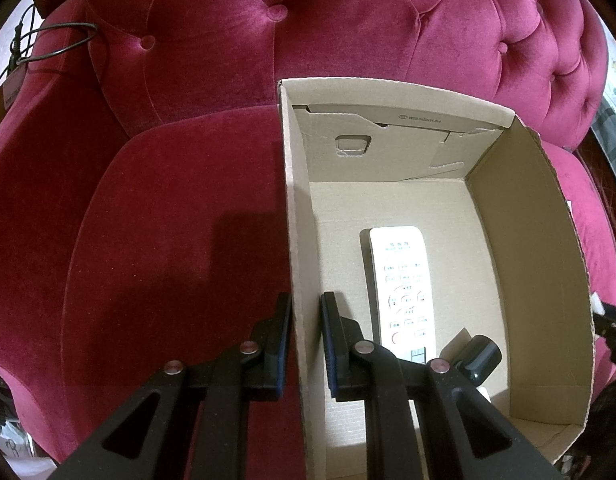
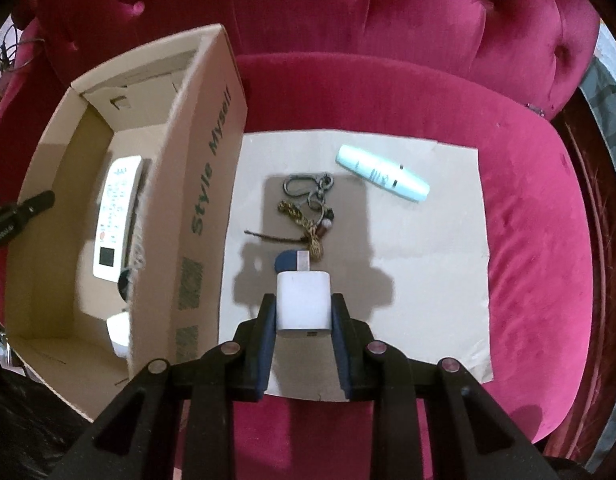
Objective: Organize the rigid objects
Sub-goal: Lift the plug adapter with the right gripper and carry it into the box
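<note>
The right claw point(image 2: 304, 312) grasps a white charger block point(image 2: 304, 302) above a cardboard sheet point(image 2: 428, 280) on a crimson sofa point(image 2: 528, 240); to its left, the left claw point(image 1: 306, 344) is clenched on the wall of a cardboard box point(image 1: 298, 240) holding a white remote point(image 1: 404, 288).

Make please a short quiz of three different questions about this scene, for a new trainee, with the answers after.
1. True or false: the white remote control lies inside the cardboard box.
2. What does the right gripper hold? A) keyring B) white block C) pale green tube
3. Fill in: the left gripper has its jaws closed on the box's ____.

Key: 1 true. 2 B, the white block; the keyring and pale green tube lie on the flat cardboard sheet. 3 wall.
</note>
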`<state>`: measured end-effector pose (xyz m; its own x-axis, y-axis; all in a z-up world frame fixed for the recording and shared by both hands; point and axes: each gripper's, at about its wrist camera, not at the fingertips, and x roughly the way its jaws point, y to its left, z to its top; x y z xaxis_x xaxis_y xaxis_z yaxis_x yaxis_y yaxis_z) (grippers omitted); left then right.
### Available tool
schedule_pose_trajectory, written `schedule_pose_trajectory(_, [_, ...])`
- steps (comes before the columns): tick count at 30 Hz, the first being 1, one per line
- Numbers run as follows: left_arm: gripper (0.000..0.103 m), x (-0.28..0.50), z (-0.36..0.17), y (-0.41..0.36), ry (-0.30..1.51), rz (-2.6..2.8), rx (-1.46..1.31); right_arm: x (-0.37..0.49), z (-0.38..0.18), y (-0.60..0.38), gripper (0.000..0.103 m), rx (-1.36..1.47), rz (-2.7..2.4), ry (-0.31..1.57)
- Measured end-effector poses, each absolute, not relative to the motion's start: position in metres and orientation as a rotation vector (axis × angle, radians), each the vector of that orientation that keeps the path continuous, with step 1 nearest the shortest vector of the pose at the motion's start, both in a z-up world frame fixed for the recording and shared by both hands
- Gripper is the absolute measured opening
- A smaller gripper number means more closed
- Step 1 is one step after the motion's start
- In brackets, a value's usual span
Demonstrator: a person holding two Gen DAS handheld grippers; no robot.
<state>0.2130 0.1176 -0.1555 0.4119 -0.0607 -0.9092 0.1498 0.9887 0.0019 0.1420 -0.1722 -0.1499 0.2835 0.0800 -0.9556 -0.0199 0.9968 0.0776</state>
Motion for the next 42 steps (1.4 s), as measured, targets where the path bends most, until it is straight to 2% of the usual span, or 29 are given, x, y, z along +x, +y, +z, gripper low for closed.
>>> schedule_pose_trajectory(25, [0.016,0.212,-0.156,0.116,1.139,-0.129,0.085,0.178,-0.087,-0.132,0.027,0.006,0.133,1.123])
schedule_pose_trajectory(42, [0.016,0.212,-0.156,0.116,1.14,-0.13,0.084,0.193,-0.084,-0.075,0.027,-0.041,0.227,1.112])
